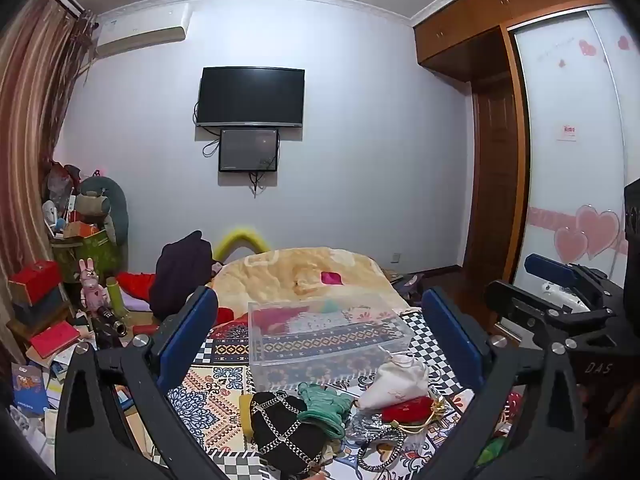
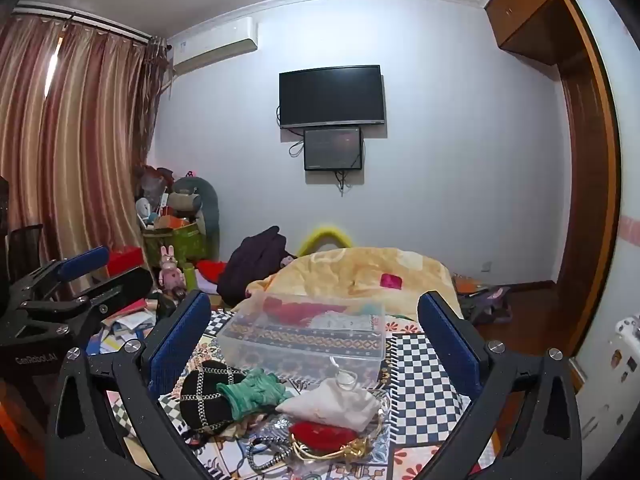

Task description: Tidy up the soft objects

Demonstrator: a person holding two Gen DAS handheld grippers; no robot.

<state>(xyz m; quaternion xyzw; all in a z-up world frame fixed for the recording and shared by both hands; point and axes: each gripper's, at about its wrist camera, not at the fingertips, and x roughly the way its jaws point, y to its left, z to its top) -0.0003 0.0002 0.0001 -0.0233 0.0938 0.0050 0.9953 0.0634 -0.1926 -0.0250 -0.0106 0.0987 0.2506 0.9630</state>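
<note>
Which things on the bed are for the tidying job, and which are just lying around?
For the job:
clear box
black studded pouch
green knitted piece
white pouch
red pouch

Just lying around:
TV
bunny toy
yellow blanket
dark clothes heap

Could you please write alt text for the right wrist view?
Open right tongs hover over a pile of soft items on a patterned bed, with a clear plastic box just beyond and a wall television behind.
</note>
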